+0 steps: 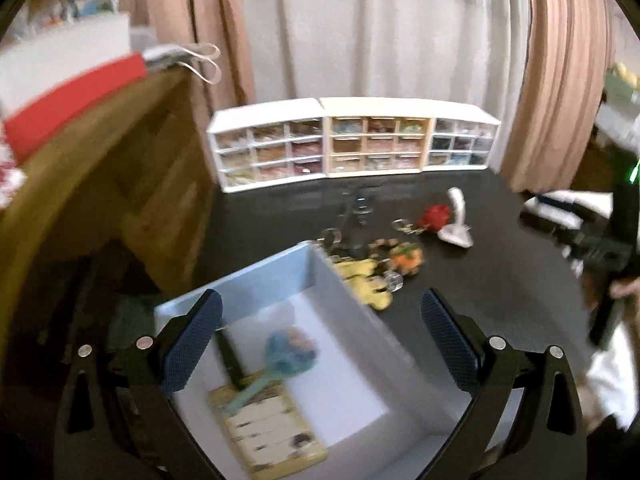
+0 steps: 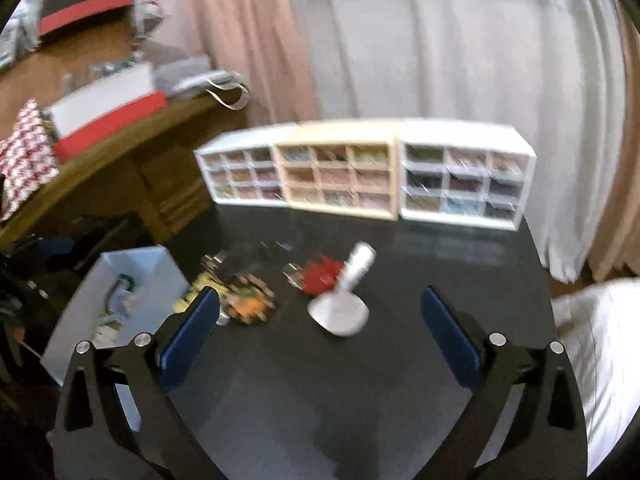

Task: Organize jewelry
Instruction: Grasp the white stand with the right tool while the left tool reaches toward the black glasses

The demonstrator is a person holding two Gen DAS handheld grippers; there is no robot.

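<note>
A black bench (image 2: 400,380) carries everything, with pale curtains (image 2: 440,60) hanging behind it and a wooden desk (image 2: 120,168) to its left, where a red-and-white box (image 2: 104,116) sits. Along the far edge of the bench stands a row of three small drawer cabinets (image 2: 360,172), two white ones flanking a cream one, each with a three-by-three grid of clear drawers holding blurred, coloured contents.

At the near left of the bench is an open light-blue box (image 1: 280,276) with a white inside. In it lie a printed card (image 1: 272,428) and a blue pom-pom charm (image 1: 290,350) with a pale green strap, resting partly over the card.

The loose jewelry lies in a cluster on the bench just beside the box: a yellow charm (image 1: 360,276), an orange charm (image 1: 406,258), a red charm (image 1: 436,216) on a metal ring, and dark pieces too blurred to name. Just right of the red charm is a white stand (image 2: 344,304), its stem tilted.

The left tongs (image 1: 320,344) hover over the blue box, spread wide with nothing gripped. The right tongs (image 2: 320,332) hang above bare bench in front of the white stand, likewise spread wide and empty. In the left wrist view, the right tool and the hand (image 1: 624,288) holding it show at the right edge.
</note>
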